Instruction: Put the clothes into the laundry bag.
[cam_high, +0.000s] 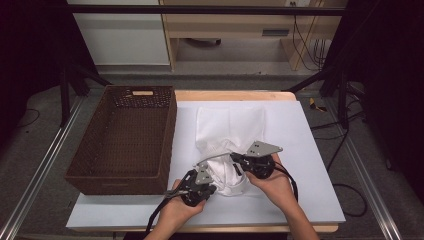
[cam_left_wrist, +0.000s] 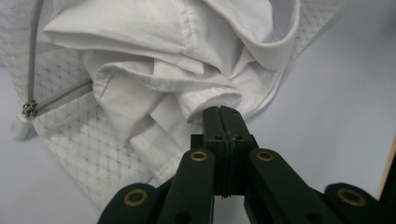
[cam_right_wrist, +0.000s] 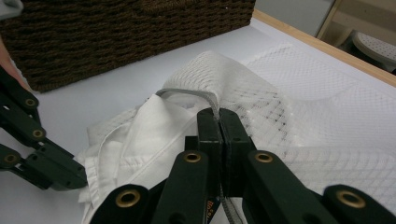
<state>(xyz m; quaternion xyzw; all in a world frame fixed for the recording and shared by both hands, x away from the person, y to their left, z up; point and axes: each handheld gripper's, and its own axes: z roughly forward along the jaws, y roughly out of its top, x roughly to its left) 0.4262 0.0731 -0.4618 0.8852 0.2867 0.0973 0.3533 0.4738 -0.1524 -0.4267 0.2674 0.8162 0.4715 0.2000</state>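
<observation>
your right gripper (cam_right_wrist: 219, 116) is clenched on the grey zipper edge of the white mesh laundry bag (cam_right_wrist: 299, 116). holding that rim up looks meant to keep the bag's mouth arched open, so the cloth has a gap to pass through. your left gripper (cam_left_wrist: 224, 114) is clamped shut on a hemmed fold of the white crumpled cotton shirt (cam_left_wrist: 173, 60), at the garment's near edge. that reads as the hand doing the feeding: with the mouth held by one hand, the other can push the bunched cloth deeper in.

in the high view the bag (cam_high: 230, 125) lies flat on the white table sheet (cam_high: 300, 150), running toward 12 o'clock from your hands. the shirt (cam_high: 223, 172) is heaped at the bag's 6 o'clock end, between the two grippers, the left gripper (cam_high: 212, 186) at its 8 o'clock and the right gripper (cam_high: 234, 159) at its 1 o'clock. the dark brown woven wicker basket (cam_high: 125, 145) stands at 9 o'clock of the bag, just beside it.

the shirt is soft, thin and heavily rumpled, with stitched seams and a stiffer banded edge curling at the top of the left gripper view. part of it sits over the mesh by the grey zipper (cam_left_wrist: 51, 100) with its small white pull. how much is already inside, i cannot tell.
</observation>
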